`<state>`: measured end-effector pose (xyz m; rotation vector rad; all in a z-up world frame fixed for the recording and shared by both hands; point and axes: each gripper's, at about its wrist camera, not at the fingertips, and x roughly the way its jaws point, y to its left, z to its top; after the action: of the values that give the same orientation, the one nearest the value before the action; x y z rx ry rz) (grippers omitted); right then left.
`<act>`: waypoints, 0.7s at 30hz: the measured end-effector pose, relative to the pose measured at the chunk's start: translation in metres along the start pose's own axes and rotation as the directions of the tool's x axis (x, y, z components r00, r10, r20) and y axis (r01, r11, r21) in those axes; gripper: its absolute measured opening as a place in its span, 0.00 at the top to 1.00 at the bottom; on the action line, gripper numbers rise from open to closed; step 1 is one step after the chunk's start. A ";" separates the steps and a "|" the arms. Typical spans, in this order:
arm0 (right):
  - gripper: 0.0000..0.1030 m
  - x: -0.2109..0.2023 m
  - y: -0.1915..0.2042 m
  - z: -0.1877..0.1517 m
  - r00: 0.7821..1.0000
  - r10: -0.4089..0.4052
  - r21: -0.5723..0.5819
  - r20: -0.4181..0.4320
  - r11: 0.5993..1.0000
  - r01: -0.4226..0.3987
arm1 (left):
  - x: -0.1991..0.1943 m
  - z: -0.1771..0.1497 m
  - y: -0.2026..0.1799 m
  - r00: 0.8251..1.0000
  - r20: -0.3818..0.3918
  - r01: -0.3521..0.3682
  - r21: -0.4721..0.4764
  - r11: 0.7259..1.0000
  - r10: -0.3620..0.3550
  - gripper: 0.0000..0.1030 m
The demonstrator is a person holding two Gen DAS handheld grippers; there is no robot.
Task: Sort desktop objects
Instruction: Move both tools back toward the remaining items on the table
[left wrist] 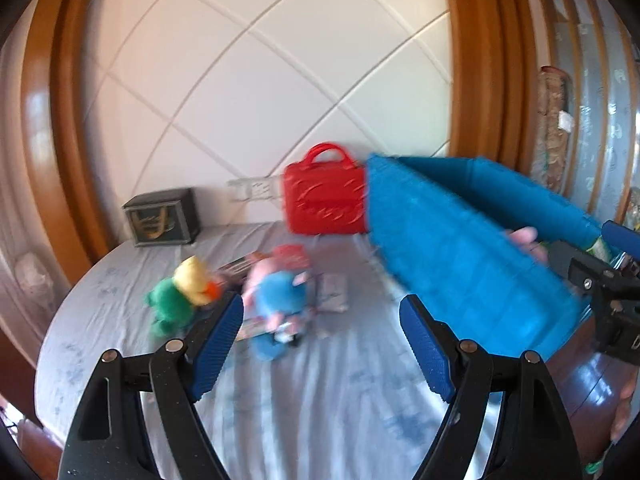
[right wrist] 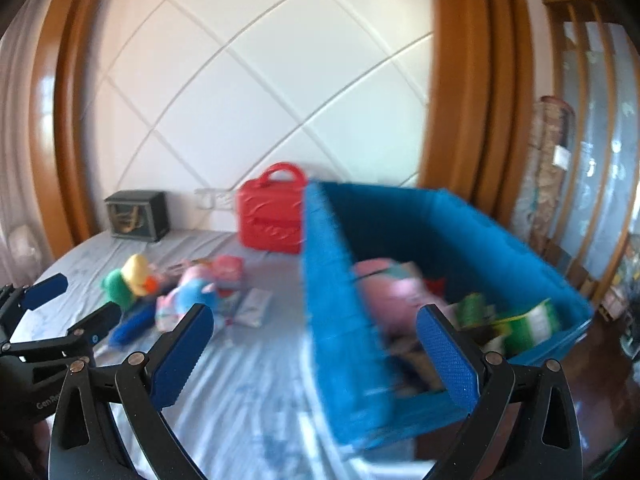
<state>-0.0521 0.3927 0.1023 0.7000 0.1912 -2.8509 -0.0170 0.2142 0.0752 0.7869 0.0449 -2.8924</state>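
On the table's left lie a green-and-yellow plush and a pink-and-blue plush, unsorted; the left gripper gapes wide and empty just short of them; right gripper likewise empty, astride the blue bin's near wall; next, I'd guess, close on a plush

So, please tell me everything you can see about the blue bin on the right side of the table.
The blue bin is a rectangular, open-topped box that looks fabric-covered or woven. It sits upright on the table's right edge, partly on the pale cloth, just right of the red case. Inside lie a pink plush toy and green packets. Motion blur hides finer detail.
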 end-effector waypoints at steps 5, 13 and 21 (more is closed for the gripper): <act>0.00 0.010 0.059 -0.016 0.998 0.031 0.017 -0.055 0.999 -0.030 | 0.002 -0.025 0.075 0.998 -0.052 -0.044 0.000 0.999 0.044 0.22; 0.00 0.039 0.110 -0.035 0.987 0.025 0.007 -0.161 1.000 -0.024 | 0.033 -0.063 0.158 0.983 -0.167 -0.084 -0.055 0.995 0.073 0.22; 0.00 0.105 0.118 -0.053 0.958 0.081 0.016 -0.274 0.997 -0.079 | 0.085 -0.092 0.205 0.963 -0.255 -0.120 -0.113 0.986 0.088 0.22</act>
<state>-0.0936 0.2705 -0.0024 1.0779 0.1912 -2.6691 -0.0130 0.0063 -0.0455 1.0880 0.2068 -2.6450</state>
